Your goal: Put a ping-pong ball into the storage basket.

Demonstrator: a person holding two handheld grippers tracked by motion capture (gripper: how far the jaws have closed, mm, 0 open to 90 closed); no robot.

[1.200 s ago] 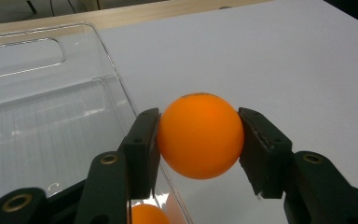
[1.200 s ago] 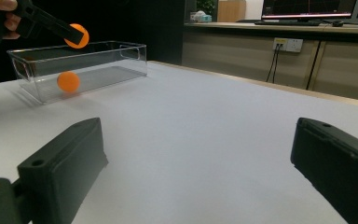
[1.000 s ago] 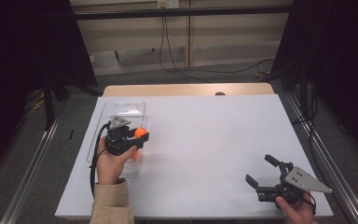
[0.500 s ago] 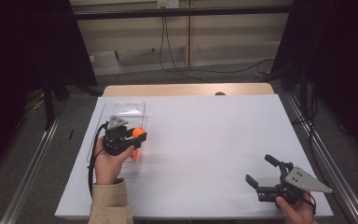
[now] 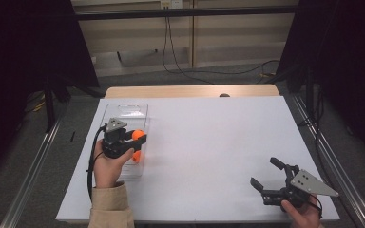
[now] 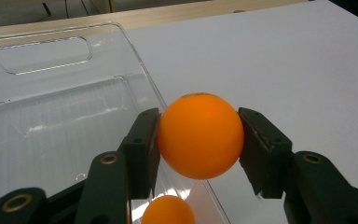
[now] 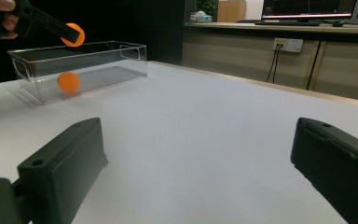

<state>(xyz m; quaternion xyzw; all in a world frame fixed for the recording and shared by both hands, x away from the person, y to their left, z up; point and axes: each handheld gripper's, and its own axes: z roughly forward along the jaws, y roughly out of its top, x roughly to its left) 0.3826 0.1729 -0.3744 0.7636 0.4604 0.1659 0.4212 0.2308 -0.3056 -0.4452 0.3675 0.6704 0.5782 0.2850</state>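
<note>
Nothing moved on white table.

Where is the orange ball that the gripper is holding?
In the high view, the ball is at the table's left side, pinched in the left gripper just above the right rim of the clear bin, with another ball lying below inside.

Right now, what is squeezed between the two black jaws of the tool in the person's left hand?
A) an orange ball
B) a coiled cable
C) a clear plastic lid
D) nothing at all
A: in the left gripper view the left gripper has both pads pressed against the orange ball, above the right rim of the clear bin.
</note>
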